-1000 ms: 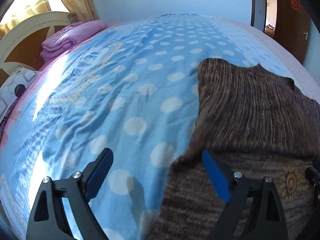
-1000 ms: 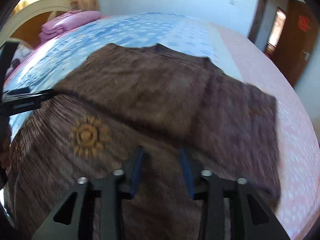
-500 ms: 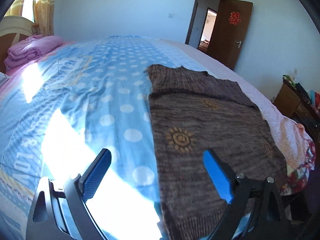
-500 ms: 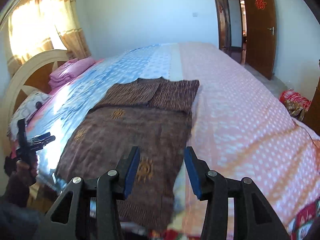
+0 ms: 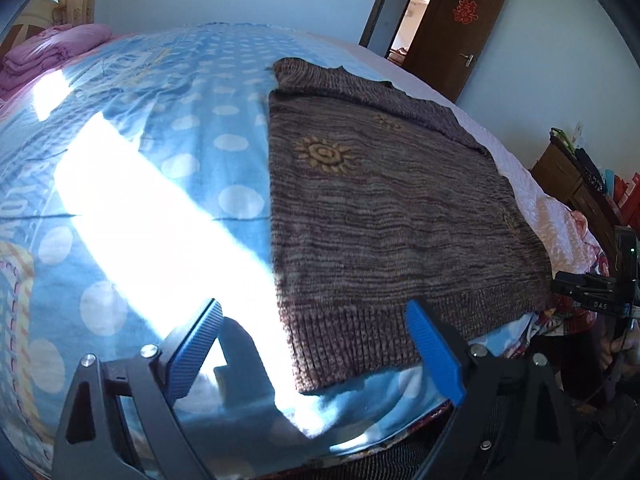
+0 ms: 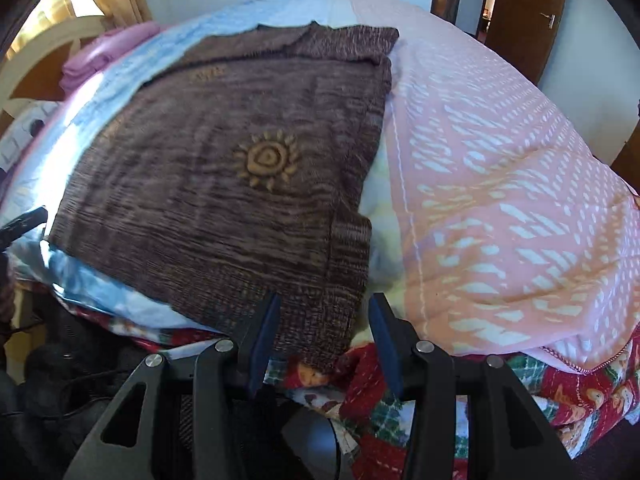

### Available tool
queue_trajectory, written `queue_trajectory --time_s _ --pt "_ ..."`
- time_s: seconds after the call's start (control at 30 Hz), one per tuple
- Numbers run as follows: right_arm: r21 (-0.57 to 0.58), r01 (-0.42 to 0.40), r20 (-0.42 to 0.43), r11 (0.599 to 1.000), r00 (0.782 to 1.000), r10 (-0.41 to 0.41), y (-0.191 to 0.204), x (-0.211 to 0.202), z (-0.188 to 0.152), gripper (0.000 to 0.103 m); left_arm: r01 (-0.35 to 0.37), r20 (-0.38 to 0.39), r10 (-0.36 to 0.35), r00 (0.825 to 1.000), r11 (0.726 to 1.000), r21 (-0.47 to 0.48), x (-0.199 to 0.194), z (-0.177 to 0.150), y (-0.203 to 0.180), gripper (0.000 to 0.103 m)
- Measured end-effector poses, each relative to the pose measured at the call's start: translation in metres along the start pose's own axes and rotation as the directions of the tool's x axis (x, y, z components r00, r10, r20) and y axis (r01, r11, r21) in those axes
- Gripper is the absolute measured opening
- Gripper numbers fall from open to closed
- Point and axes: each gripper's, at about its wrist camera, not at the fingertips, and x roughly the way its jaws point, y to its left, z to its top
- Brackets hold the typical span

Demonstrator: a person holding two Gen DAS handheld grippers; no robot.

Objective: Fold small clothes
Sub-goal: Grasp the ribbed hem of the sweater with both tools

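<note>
A brown knitted sweater (image 5: 392, 208) is laid flat on the bed (image 5: 168, 128), with its ribbed hem at the near edge of the bed and its far end folded over toward the headboard side. Sun-shaped yellow motifs (image 6: 267, 162) are seen on the knit. In the right wrist view, the sweater (image 6: 224, 168) is seen to lie along the seam where the blue dotted cover (image 5: 192, 92) meets the pink patterned cover (image 6: 500, 184), and its near right corner hangs slightly over the bed's edge, above a red patterned quilt (image 6: 360, 376).

The left tongs (image 5: 316, 354) are held wide apart above the near edge of the bed; nothing is gripped between the blue pads (image 5: 434, 354). The near left corner of the hem is seen between the two pads in the view, but no contact can be made out. A bright band of sunlight is cast across the blue cover beside the sweater's left edge.

The right tongs (image 6: 326, 344) are held moderately apart, with nothing clamped. The sweater's near right corner is framed between them; whether it is touched cannot be told.

Folded pink bedding (image 5: 52, 52) is stacked at the far left corner of the bed. A brown wooden door (image 5: 456, 28) stands open in the far wall.
</note>
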Motion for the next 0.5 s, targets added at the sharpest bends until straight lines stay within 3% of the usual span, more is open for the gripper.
queue_trajectory --time_s 0.2,0.4,0.43,0.5 --pt "-0.043 0.058 -0.015 0.997 0.998 -0.059 0.006 0.011 -0.007 0.048 -0.036 0.009 0.035 0.999 0.999 0.033 0.001 -0.01 -0.01 0.094" --pt "-0.066 0.057 -0.014 0.996 0.998 -0.058 0.007 0.015 -0.008 0.047 0.012 -0.025 -0.011 1.0 1.0 0.023 0.004 -0.014 -0.016 0.069" --pt "-0.08 0.056 -0.017 0.995 0.998 -0.058 0.009 0.015 -0.009 0.04 0.01 -0.029 -0.009 1.0 1.0 0.026 0.005 -0.015 -0.016 0.064" --pt "-0.085 -0.001 -0.05 0.996 0.999 -0.004 0.011 0.018 -0.01 0.009 -0.012 -0.029 0.013 0.999 1.0 0.028 0.006 -0.016 -0.016 0.057"
